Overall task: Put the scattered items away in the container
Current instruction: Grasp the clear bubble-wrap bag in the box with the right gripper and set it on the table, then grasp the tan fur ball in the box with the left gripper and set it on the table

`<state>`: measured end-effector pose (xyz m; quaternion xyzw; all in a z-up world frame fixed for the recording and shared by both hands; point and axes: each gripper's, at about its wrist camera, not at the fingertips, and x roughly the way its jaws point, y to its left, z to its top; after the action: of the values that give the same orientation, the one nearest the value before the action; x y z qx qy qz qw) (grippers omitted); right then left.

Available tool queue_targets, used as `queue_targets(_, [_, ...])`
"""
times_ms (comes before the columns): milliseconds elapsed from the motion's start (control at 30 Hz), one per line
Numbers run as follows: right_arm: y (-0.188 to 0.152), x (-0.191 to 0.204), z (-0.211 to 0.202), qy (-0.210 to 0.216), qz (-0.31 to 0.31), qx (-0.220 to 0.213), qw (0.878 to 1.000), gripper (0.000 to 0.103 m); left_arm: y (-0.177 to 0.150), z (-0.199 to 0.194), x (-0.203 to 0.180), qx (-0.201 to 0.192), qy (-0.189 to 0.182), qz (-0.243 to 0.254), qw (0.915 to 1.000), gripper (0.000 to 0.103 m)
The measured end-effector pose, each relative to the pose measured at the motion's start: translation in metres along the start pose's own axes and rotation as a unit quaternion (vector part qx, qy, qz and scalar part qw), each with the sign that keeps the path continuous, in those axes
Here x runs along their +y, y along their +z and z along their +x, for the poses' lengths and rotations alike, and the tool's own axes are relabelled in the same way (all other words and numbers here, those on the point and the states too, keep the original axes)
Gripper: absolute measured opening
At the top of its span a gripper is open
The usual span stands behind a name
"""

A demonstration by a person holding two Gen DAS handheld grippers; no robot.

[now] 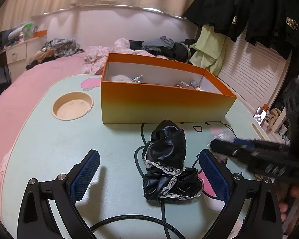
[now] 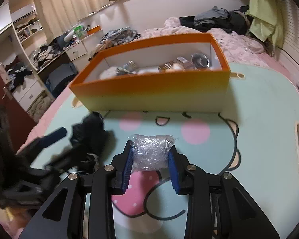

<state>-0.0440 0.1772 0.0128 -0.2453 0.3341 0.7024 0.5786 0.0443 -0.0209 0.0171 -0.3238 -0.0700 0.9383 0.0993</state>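
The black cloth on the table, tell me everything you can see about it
The black cloth looks like shiny satin trimmed with white lace, crumpled into a loose heap. It lies on the mint-green table in front of the orange box, apart from it. The open left gripper straddles it without touching; a dark cord runs beneath it.

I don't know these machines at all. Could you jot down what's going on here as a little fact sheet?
Setting: pale green lap table on a pink bed
Container: orange box, open, already holding several small items
Right tongs: closed on a clear plastic bundle
Left tongs: open, the black lace-trimmed cloth on the table between their fingers
Left to tidy: the cloth and the bundle
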Motion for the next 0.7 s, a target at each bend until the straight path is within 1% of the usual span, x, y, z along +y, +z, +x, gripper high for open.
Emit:
queue_targets(67, [-0.002,0.001,0.001,-0.006,0.000,-0.008,1.000,0.039,0.000,0.001,0.002,0.001,0.001,-0.001,1.0000,0.100])
queue_targets(100, [-0.002,0.001,0.000,-0.016,0.000,-0.008,1.000,0.054,0.000,0.001,0.002,0.002,0.000,-0.003,1.0000,0.100])
queue_targets(133, [-0.002,0.002,-0.001,-0.028,0.000,-0.011,1.000,0.079,-0.001,0.001,0.003,0.002,-0.002,-0.005,1.0000,0.100])
queue_targets(167, [-0.002,0.002,-0.003,-0.039,0.002,-0.016,0.999,0.082,-0.001,0.001,0.004,0.001,-0.003,-0.008,1.0000,0.100])
queue_targets(200, [-0.004,0.002,-0.008,-0.048,0.006,-0.029,0.998,0.082,-0.001,0.001,0.005,0.001,-0.004,-0.010,0.9999,0.100])
queue_targets(233, [-0.007,0.001,-0.015,-0.040,0.009,-0.043,0.998,0.082,-0.001,0.001,0.006,0.000,-0.005,-0.011,0.9999,0.100])
queue_targets(300, [-0.012,-0.003,-0.021,-0.041,0.018,-0.059,0.997,0.082,-0.002,-0.001,0.006,-0.003,-0.007,-0.011,0.9999,0.100])
queue_targets(367, [-0.015,-0.009,-0.021,-0.048,0.026,-0.056,0.997,0.082,-0.001,-0.003,0.008,-0.007,-0.009,-0.015,0.9998,0.100])
queue_targets(433, [-0.019,-0.014,-0.018,-0.058,0.039,-0.046,0.996,0.082,0.006,-0.004,0.009,-0.002,-0.018,-0.014,0.9997,0.100])
queue_targets(500, [-0.021,-0.018,-0.020,-0.060,0.052,-0.054,0.995,0.082,0.027,-0.010,0.007,-0.006,-0.021,-0.017,0.9996,0.100])
queue_targets(567, [-0.022,-0.017,-0.024,-0.062,0.054,-0.068,0.994,0.082,0.055,-0.018,0.003,-0.014,-0.035,-0.028,0.9989,0.100])
queue_targets(600, [-0.022,-0.017,-0.025,-0.061,0.053,-0.071,0.994,0.082,0.073,-0.018,-0.003,-0.002,-0.045,-0.024,0.9987,0.100])
queue_targets(633, [-0.022,-0.016,-0.024,-0.063,0.052,-0.069,0.994,0.082,0.091,-0.014,-0.011,0.020,-0.057,-0.013,0.9981,0.097])
queue_targets(667, [-0.022,-0.015,-0.021,-0.063,0.050,-0.063,0.995,0.082,0.106,-0.006,-0.019,0.045,-0.069,-0.002,0.9966,0.092])
queue_targets(700, [-0.021,-0.014,-0.019,-0.060,0.048,-0.058,0.995,0.082,0.118,0.003,-0.027,0.066,-0.079,0.006,0.9947,0.079])
